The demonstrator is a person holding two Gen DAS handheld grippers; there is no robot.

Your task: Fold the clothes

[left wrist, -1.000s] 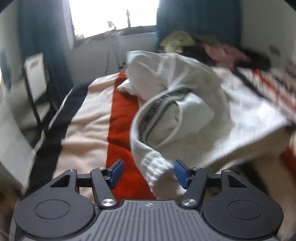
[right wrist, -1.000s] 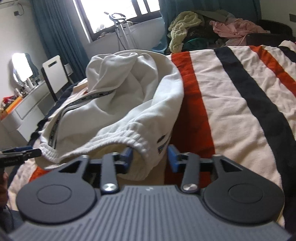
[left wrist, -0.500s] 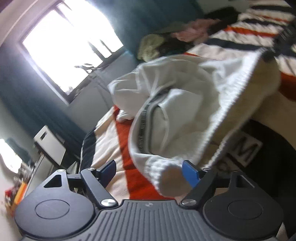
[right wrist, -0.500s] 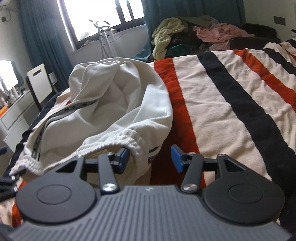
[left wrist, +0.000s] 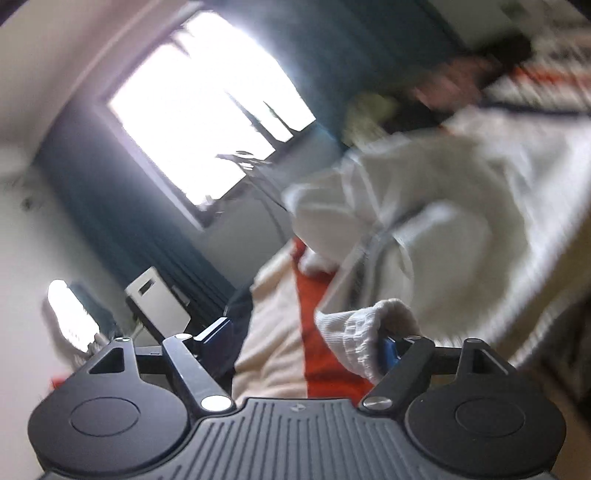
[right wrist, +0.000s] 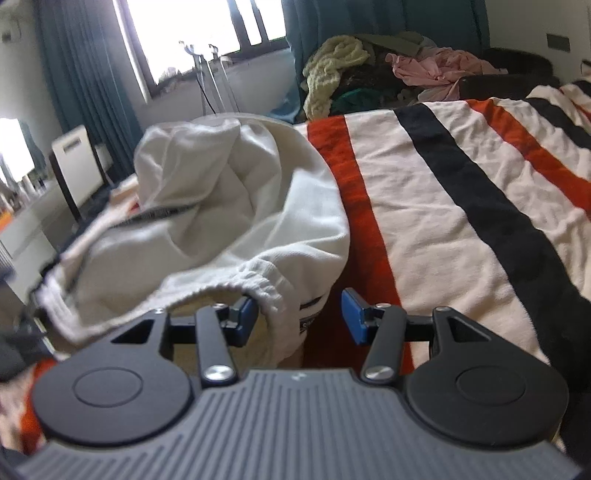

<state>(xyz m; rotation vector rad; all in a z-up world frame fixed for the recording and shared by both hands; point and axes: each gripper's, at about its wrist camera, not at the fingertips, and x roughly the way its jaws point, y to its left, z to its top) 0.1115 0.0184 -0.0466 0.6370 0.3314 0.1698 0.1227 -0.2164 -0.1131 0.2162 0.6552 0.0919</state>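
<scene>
A white hooded sweatshirt (right wrist: 236,206) lies bunched on the left part of the striped bed blanket (right wrist: 443,206). My right gripper (right wrist: 298,319) is open at its ribbed hem (right wrist: 269,291). The hem rests against the left finger, and a gap of red blanket shows before the right pad. In the blurred, tilted left wrist view the sweatshirt (left wrist: 424,206) fills the right side. My left gripper (left wrist: 303,339) stands wide open. The ribbed cuff (left wrist: 362,336) drapes against its right finger only, and the left finger is bare.
A heap of other clothes (right wrist: 388,70) sits beyond the bed's far end under the teal curtains. A window (right wrist: 207,29), a white chair (right wrist: 77,158) and a dresser (right wrist: 26,221) stand to the left. The blanket's right half holds nothing.
The left gripper's jaws have spread wider and the hand has rolled and swung toward the window. The cuff now lies at its right finger. The right gripper has hardly moved, jaws unchanged.
</scene>
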